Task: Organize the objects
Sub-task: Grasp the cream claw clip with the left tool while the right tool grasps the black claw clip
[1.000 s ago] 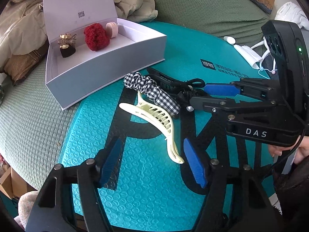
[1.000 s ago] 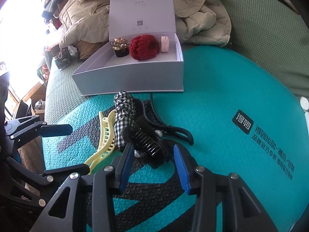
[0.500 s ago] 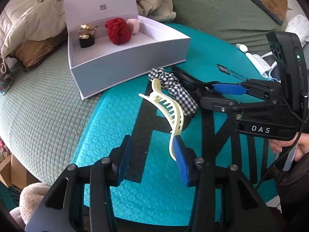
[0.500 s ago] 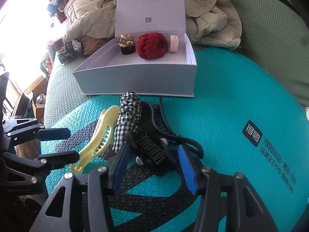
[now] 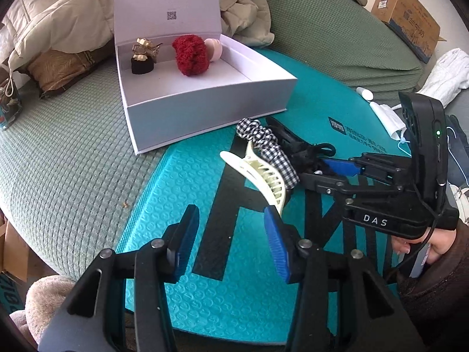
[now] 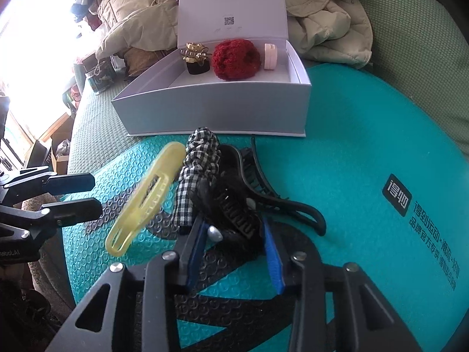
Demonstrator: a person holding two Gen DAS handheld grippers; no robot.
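An open white box point(image 5: 205, 108) holds a gold clip, a red scrunchie point(image 5: 190, 54) and a pink item. A cream hair claw point(image 5: 261, 173) stands tilted on the teal mat point(image 5: 176, 182), its low end against my left gripper's right fingertip. The left gripper point(image 5: 230, 234) has its jaws opening and nothing pressed between the pads. In the right wrist view the claw point(image 6: 146, 199) is blurred. My right gripper point(image 6: 233, 228) is closing on a fuzzy black hair clip point(image 6: 231, 205), which fills the gap. A checkered scrunchie point(image 6: 202, 158) and a big black claw clip point(image 6: 278, 202) lie beside it.
The mat lies on a green quilted cover point(image 5: 73, 152). Beige jackets point(image 5: 58, 23) are heaped behind the box. A cardboard box point(image 5: 407, 14) and a white face mask point(image 5: 387, 117) sit at the far right. A person's hand point(image 5: 433, 243) grips the right tool.
The cream claw went from lying flat to standing tilted against the left gripper's right finger. The left gripper moved nearer the box with narrower jaws. The right jaws narrowed onto the black clip.
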